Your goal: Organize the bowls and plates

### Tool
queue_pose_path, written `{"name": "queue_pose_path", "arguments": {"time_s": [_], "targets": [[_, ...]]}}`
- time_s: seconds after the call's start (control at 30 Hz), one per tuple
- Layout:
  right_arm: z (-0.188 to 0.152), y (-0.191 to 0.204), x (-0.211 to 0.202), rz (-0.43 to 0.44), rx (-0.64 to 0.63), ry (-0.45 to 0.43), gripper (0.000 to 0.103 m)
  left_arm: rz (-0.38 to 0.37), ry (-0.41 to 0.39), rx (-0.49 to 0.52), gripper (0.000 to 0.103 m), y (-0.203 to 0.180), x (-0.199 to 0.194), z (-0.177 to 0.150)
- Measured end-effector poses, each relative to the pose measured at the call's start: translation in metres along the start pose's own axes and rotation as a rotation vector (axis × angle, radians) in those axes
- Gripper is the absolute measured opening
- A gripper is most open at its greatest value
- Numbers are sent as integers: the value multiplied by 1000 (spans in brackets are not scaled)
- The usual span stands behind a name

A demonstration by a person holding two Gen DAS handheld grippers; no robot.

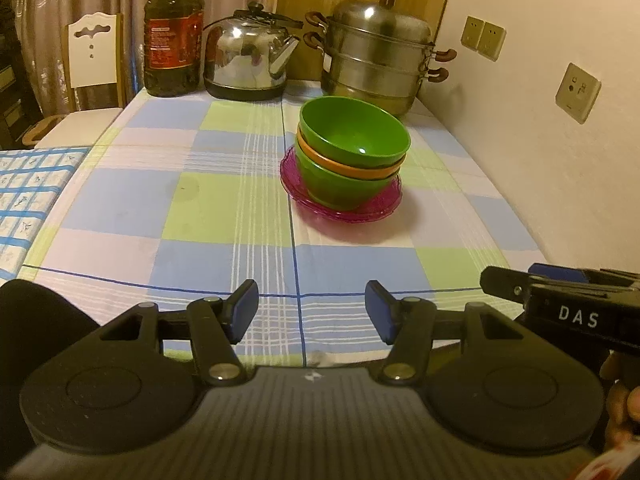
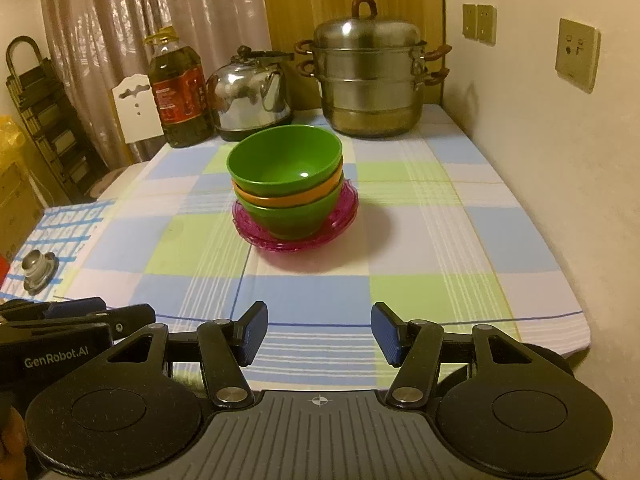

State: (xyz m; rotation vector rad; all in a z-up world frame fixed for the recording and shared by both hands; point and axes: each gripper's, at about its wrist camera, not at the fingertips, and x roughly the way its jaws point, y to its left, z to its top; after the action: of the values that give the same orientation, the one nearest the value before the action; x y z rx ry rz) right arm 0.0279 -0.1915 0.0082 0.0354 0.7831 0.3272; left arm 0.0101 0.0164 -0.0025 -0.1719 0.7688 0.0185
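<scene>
A stack of bowls stands on pink plates (image 1: 304, 196) (image 2: 250, 232) on the checked table: a green bowl (image 1: 354, 132) (image 2: 284, 158) on top, an orange bowl (image 1: 344, 164) (image 2: 280, 199) under it, another green bowl (image 1: 340, 188) (image 2: 288, 220) at the bottom. My left gripper (image 1: 311, 312) is open with nothing between its blue pads, well short of the stack near the table's front edge. My right gripper (image 2: 319, 332) is open and empty too, also back from the stack. Each gripper shows at the side of the other's view.
At the table's back stand an oil bottle (image 1: 174, 36) (image 2: 180, 92), a steel kettle (image 1: 248, 56) (image 2: 250, 92) and a stacked steamer pot (image 1: 376, 52) (image 2: 370, 76). A wall with sockets (image 2: 578, 54) runs on the right. A chair (image 1: 94, 54) and a blue-checked cloth (image 1: 28, 196) lie left.
</scene>
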Motion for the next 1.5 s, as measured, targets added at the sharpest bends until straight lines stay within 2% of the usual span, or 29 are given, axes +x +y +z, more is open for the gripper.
{"name": "queue_pose_path", "arguments": {"time_s": [0.47, 1.5], "targets": [[-14, 0, -19, 6, -1, -2, 58, -13, -22, 3, 59, -7, -18, -7], [-16, -3, -24, 5, 29, -10, 58, -20, -8, 5, 59, -11, -17, -12]]}}
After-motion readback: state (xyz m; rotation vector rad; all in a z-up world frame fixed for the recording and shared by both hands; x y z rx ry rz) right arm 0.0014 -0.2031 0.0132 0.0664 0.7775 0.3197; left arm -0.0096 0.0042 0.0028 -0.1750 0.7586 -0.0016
